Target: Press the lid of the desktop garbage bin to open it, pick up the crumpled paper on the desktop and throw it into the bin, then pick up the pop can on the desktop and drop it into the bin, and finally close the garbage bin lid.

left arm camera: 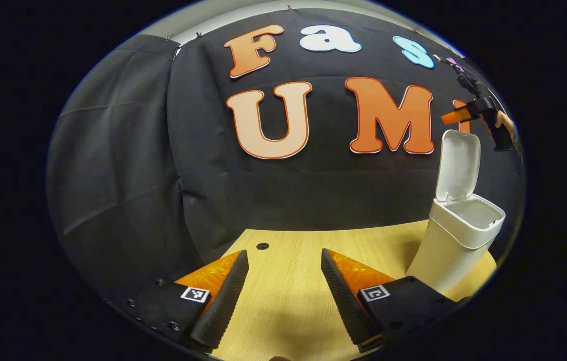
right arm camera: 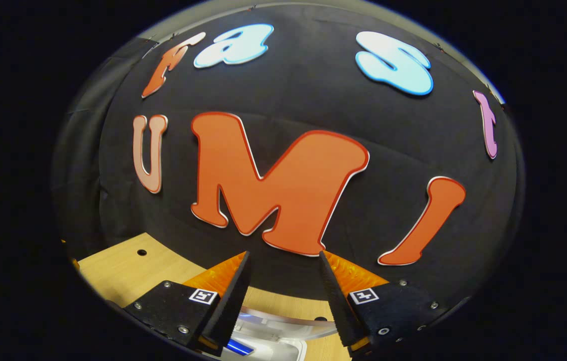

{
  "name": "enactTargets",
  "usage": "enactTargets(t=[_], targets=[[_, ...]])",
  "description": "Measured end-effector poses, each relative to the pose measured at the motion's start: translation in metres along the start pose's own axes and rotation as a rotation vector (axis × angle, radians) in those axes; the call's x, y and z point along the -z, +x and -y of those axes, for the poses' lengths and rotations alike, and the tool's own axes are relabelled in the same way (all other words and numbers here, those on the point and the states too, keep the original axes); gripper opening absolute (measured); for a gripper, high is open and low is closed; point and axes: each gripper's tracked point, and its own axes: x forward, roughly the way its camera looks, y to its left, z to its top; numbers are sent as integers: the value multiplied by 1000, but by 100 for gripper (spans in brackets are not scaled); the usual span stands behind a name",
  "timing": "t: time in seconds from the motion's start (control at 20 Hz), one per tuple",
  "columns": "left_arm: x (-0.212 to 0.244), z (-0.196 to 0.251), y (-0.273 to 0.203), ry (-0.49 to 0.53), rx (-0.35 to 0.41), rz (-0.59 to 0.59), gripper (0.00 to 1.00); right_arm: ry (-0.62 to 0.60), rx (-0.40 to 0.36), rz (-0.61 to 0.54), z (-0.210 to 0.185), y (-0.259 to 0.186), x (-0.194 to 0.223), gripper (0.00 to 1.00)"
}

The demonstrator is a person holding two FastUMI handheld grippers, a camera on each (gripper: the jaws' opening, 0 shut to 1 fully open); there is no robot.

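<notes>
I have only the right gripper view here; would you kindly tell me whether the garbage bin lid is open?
Observer: Yes. In the left gripper view the lid stands upright above the open white bin.
Operator: Thank you. Where does my right gripper sit relative to that lid?
Observer: The right gripper shows just above the lid's top edge, held by a hand.
Operator: And is the left gripper carrying anything?
Observer: No. The left gripper is open with nothing between its fingers, over bare table.
</notes>
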Motion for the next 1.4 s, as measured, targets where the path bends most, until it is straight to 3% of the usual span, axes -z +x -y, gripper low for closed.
enactTargets(t=[0.15,0.4,0.6,0.85,1.4], targets=[[2,-7,-1,-5,-7,-5,93,50,-46,-53,-16,-2,15,79],[5,-10,-3,-5,2,-8,95,-18,-46,-77,-26,-31,33,81],[3,-1,-2,0,37,-5,96,-26,-91,-89,-46,-55,53,81],[-4,15,1,28,88,6,93,-30,-86,-155,-46,-73,90,81],[-13,51,6,70,188,20,96,84,-114,-303,-65,-122,171,81]])
